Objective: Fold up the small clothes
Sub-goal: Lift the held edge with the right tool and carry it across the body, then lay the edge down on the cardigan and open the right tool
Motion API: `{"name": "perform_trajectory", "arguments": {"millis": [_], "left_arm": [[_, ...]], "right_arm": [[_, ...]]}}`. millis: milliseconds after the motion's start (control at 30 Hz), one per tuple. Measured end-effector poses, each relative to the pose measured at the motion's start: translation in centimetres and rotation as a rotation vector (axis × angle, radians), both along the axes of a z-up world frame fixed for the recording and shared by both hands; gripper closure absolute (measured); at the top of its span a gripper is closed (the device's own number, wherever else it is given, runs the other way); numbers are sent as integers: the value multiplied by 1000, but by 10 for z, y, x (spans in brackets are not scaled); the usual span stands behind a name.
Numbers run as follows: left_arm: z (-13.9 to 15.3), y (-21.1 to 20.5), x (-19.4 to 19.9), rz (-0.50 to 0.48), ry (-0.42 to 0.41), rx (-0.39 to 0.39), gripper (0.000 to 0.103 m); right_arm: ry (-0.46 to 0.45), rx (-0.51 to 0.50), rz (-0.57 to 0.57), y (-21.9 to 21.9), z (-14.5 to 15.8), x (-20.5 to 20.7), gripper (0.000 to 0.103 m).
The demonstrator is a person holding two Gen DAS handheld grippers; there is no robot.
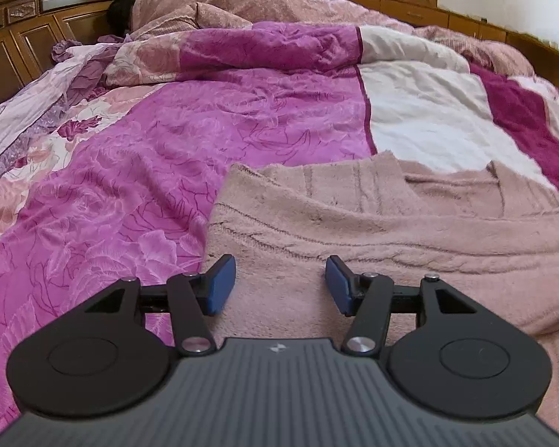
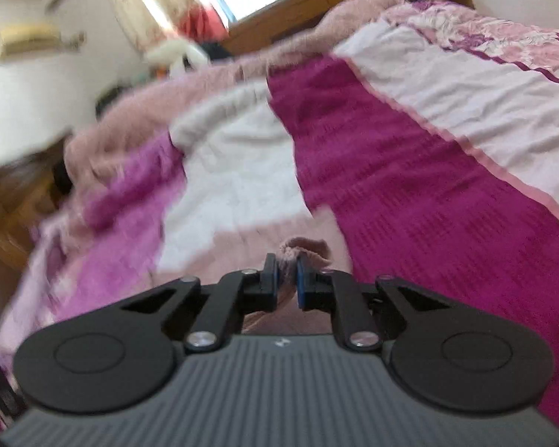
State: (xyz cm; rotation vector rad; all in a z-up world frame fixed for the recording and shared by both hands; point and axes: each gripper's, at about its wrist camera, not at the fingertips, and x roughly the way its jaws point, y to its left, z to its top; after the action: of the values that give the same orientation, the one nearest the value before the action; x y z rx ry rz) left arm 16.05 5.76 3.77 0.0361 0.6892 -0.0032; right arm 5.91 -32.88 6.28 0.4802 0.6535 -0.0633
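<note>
In the left wrist view the left gripper point(image 1: 280, 285) hovers half open and empty over the near left corner of the pink sweater point(image 1: 391, 231) spread on the quilt point(image 1: 160, 156), while the right wrist view shows the right gripper point(image 2: 287, 279) pinched tight on a bunched fold of that sweater point(image 2: 302, 251) above the quilt point(image 2: 428, 205).

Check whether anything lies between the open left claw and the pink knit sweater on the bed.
Nothing visible does. The left claw is open just above the pink knit sweater, with only bare knit showing between its blue pads. The right claw is already shut on a bunched edge of the same sweater.
</note>
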Motion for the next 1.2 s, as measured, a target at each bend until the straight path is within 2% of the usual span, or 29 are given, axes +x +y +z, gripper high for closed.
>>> {"name": "perform_trajectory", "arguments": {"millis": [67,100,167,233,267,400,600,667,733,933,1200], "left_arm": [[-2,-2,2,-8,5,20,41],[-2,-3,2,-9,2,26,41],[-3,-4,2,-10,1,31,41],[-3,-4,2,-10,2,30,41],[-3,-4,2,-10,2,32,41],[-4,-4,2,-2,4,30,41],[-8,-6,2,-9,-1,49,40],[-8,-7,4,-22,-2,62,39],[-9,-7,6,-32,1,76,37],[-6,-5,10,-51,14,77,34],[17,6,-12,-85,6,-14,34]], "right_arm": [[131,-44,48,3,-20,6,87],[140,-48,42,2,-24,4,83],[122,-66,0,-2,-19,1,64],[73,-77,-36,-6,-9,-2,52],[47,-84,-37,-7,-4,-1,50],[40,-132,-11,-9,2,19,51],[129,-219,57,11,-32,42,52],[112,-235,61,13,-42,42,53],[96,-206,45,9,-45,41,51],[72,-186,4,7,-30,32,50],[-26,-179,22,11,11,-4,49]]}}
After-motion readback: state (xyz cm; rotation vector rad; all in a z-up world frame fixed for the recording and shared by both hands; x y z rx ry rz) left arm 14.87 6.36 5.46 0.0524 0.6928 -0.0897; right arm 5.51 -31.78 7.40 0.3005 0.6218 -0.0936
